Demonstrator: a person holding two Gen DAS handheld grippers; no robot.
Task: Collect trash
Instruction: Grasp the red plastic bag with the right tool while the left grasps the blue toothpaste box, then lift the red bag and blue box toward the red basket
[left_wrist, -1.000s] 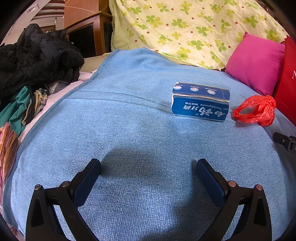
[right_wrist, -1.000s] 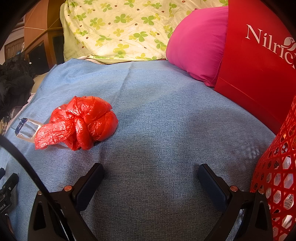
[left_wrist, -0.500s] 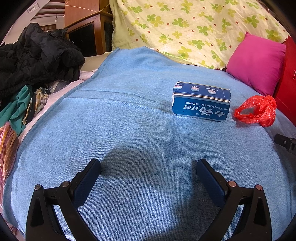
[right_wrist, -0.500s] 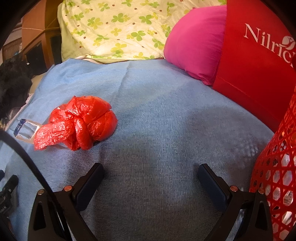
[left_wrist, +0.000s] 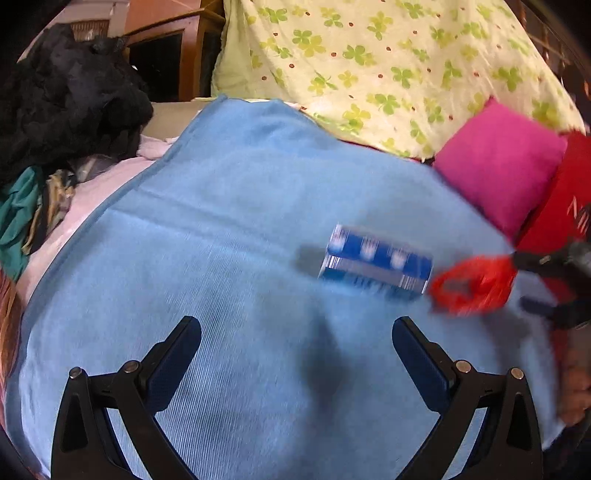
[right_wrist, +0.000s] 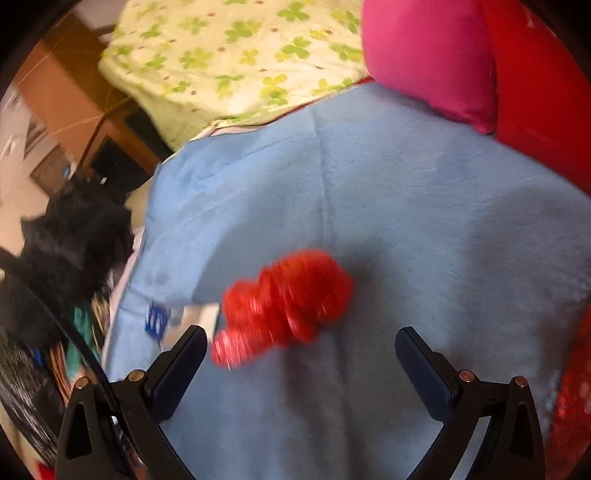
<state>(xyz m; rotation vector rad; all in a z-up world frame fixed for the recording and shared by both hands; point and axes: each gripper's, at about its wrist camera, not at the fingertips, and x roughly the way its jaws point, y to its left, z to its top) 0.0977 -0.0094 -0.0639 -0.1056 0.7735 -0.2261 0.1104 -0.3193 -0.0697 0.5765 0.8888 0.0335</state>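
Right tongs spread apart, empty; red plastic bag lies on the blue blanket just ahead, nearer the left finger, blurred, probably not touching. Left tongs also apart, box ahead-right.

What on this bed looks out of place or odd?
Two bits of litter lie on the blue blanket: a crumpled red plastic bag and a blue toothpaste box beside it. Neither belongs on a bed. Both grippers, left and right, are open and hold nothing.
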